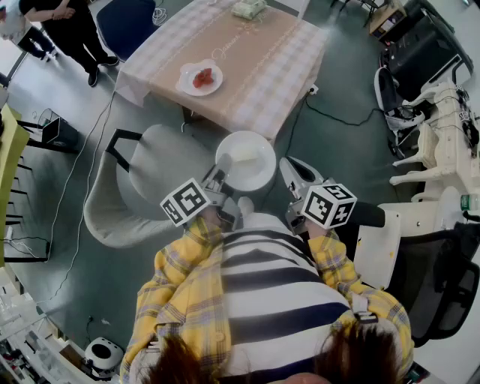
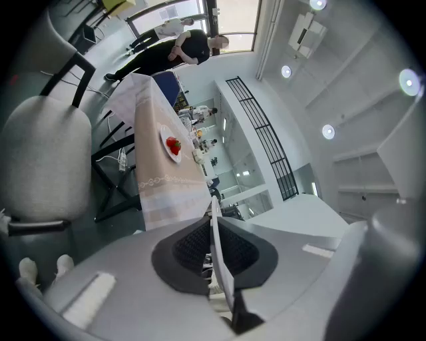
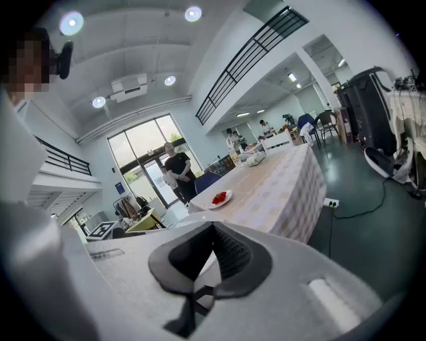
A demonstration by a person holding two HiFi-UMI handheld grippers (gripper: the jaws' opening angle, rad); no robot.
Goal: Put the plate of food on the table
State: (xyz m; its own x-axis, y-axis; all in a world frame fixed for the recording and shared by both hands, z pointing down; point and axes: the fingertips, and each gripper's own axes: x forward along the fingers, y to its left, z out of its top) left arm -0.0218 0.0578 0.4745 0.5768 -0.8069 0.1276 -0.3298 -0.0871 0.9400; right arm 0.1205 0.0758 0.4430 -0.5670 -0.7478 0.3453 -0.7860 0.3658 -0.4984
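Note:
I hold a white plate (image 1: 251, 165) between both grippers, above the floor in front of the table (image 1: 262, 67). My left gripper (image 1: 223, 163) is shut on its left rim; in the left gripper view the rim (image 2: 217, 246) stands edge-on between the pads. My right gripper (image 1: 286, 166) is at the right rim, and something white shows in the narrow gap between its pads (image 3: 203, 263). Something pale lies on the held plate. On the checked tablecloth sits a second plate with red food (image 1: 200, 78), which the gripper views also show (image 2: 171, 144) (image 3: 219, 198).
A grey padded chair (image 1: 142, 187) stands close on my left, between me and the table. A black office chair (image 1: 442, 292) and white equipment (image 1: 442, 142) are on the right. A cable (image 1: 337, 120) runs over the floor by the table. People (image 1: 67, 22) stand beyond the far left corner.

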